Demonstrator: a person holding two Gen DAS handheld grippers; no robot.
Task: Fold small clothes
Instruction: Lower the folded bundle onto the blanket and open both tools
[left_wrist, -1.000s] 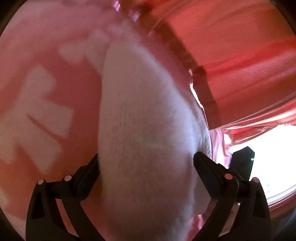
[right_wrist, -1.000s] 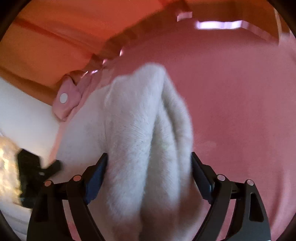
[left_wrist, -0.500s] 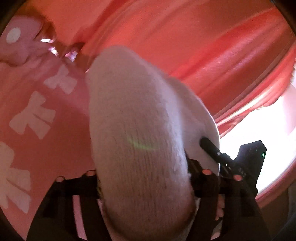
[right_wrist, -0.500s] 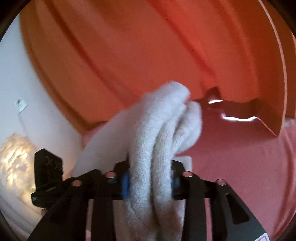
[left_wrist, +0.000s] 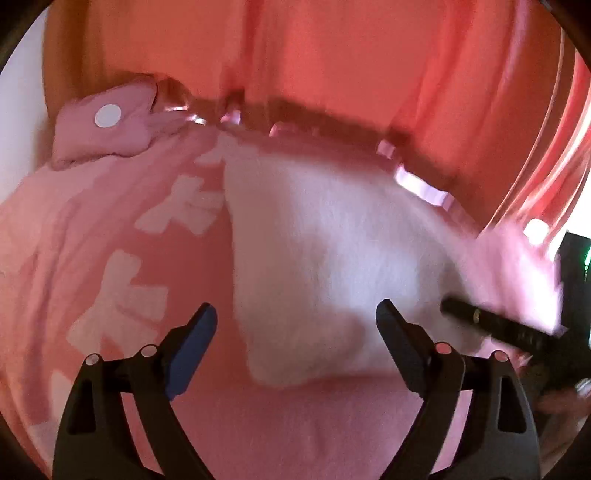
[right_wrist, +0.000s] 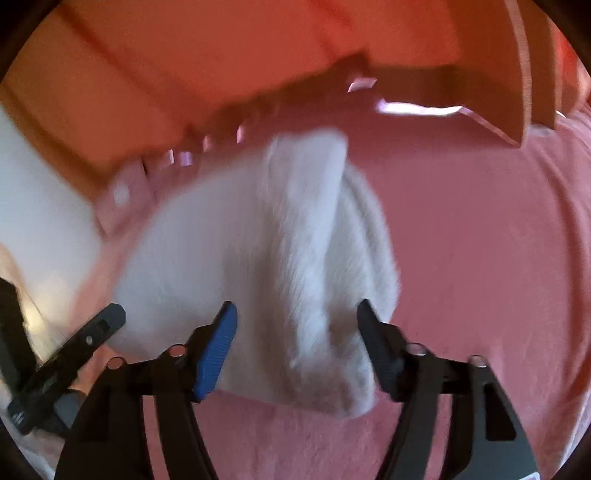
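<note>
Pink bedding covered the surface under both grippers. Nearest, the left gripper and right gripper had their fingers spread, holding nothing. Just beyond them lay the white knit garment, folded on the bedding. Farther, beyond the garment, hung orange curtains.

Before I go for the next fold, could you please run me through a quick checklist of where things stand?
1. Left gripper open: ok.
2. Right gripper open: ok.
3. White garment released, lying on the pink bedspread: ok.
4. Fold lies flat: not ok, one ridge stands up.
5. Edges aligned: cannot tell, blurred.
6. Grippers apart from each other: ok, the right one shows at the left view's edge.
</note>
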